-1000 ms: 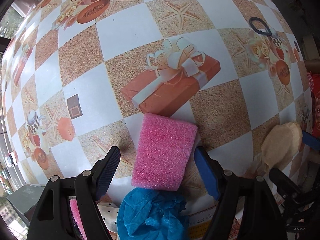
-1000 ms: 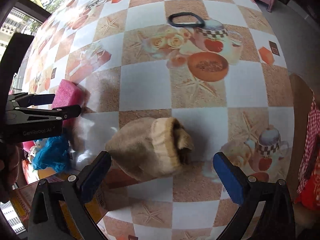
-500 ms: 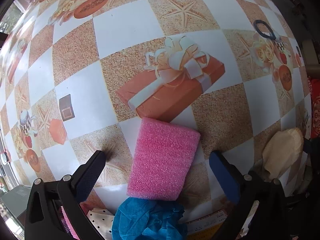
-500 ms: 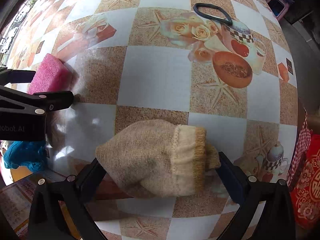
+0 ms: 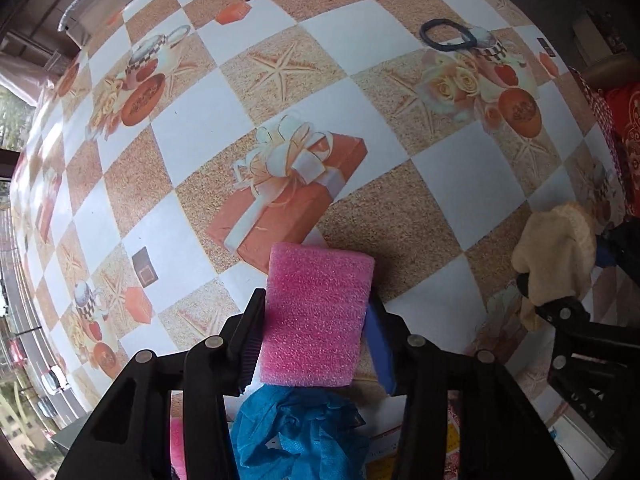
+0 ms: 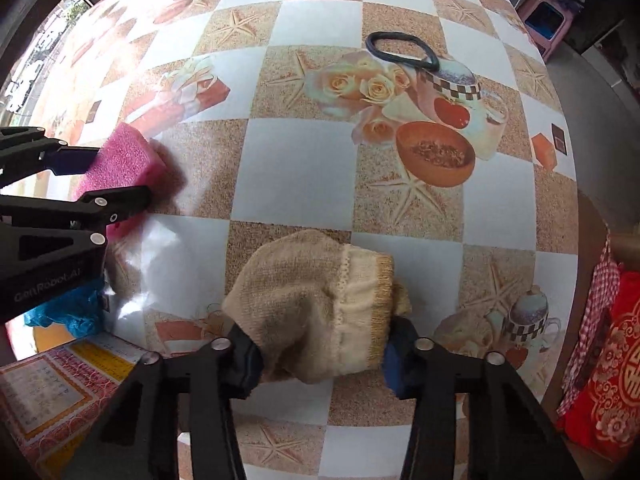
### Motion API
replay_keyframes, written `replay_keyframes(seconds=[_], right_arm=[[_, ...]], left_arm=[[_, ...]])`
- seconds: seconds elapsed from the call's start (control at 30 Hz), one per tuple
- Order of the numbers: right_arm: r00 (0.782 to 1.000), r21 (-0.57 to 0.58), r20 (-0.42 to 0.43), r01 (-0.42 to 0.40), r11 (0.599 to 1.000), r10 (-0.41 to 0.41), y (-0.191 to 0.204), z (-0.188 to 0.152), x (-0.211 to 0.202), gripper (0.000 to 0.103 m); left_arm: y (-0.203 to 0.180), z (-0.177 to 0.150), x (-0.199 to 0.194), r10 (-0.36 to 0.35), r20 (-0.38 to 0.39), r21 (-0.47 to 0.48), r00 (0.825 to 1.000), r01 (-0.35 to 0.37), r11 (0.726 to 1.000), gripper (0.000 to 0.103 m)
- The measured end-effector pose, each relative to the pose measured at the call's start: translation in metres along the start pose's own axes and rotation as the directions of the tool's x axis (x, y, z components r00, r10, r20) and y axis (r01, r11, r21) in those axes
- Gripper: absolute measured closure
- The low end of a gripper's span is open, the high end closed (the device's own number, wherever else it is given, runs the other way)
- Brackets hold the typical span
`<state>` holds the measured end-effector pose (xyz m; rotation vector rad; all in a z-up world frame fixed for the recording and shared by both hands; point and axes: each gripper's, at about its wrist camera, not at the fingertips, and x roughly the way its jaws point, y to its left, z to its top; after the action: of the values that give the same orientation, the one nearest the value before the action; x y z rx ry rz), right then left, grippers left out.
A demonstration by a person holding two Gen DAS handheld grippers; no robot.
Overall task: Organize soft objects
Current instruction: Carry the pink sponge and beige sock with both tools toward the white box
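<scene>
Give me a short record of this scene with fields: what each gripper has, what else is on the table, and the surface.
left gripper: shut on pink foam sponge
right gripper: shut on beige knit sock
other soft item: crumpled blue cloth, at the near edge below the sponge
far item: dark hair tie, lying flat, apart from both grippers
surface: checkered tablecloth with printed gifts, roses and starfish

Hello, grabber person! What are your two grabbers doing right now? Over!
Left gripper shut on pink sponge. Right gripper shut on beige knit glove. Blue cloth bunched just behind the sponge; nothing blocking ahead.
</scene>
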<state>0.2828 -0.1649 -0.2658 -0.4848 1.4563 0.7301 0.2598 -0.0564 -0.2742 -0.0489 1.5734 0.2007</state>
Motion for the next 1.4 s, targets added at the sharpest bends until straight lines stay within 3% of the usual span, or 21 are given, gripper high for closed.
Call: replay_keyframes(seconds=[0.33, 0.7, 1.17, 1.4], right_arm=[[0.99, 0.131, 0.066, -0.133, 0.982, 0.125, -0.048, -0.027, -0.047, 0.059], [0.979, 0.273, 0.116, -0.191, 0.943, 0.165, -0.067, -0.077, -0.081, 0.059], [0.983, 0.385, 0.138, -0.169, 0.907, 0.124, -0.072, -0.138, -0.106, 0.059], [0.986, 0.429, 0.108, -0.164, 0.888, 0.13, -0.062, -0.174, -0.106, 0.059]], left_arm=[[0.003, 0.005, -0.069, -0.049, 0.131, 0.006, 0.99, 0.049, 0.999, 0.053], [-0.079, -0.02, -0.141, -0.151, 0.228, 0.198, 0.962, 0.107, 0.974, 0.053], [-0.155, -0.078, -0.179, -0.276, 0.21, 0.397, 0.938, 0.176, 0.901, 0.053], [-0.173, -0.119, -0.18, -0.332, 0.143, 0.461, 0.932, 0.235, 0.856, 0.053]])
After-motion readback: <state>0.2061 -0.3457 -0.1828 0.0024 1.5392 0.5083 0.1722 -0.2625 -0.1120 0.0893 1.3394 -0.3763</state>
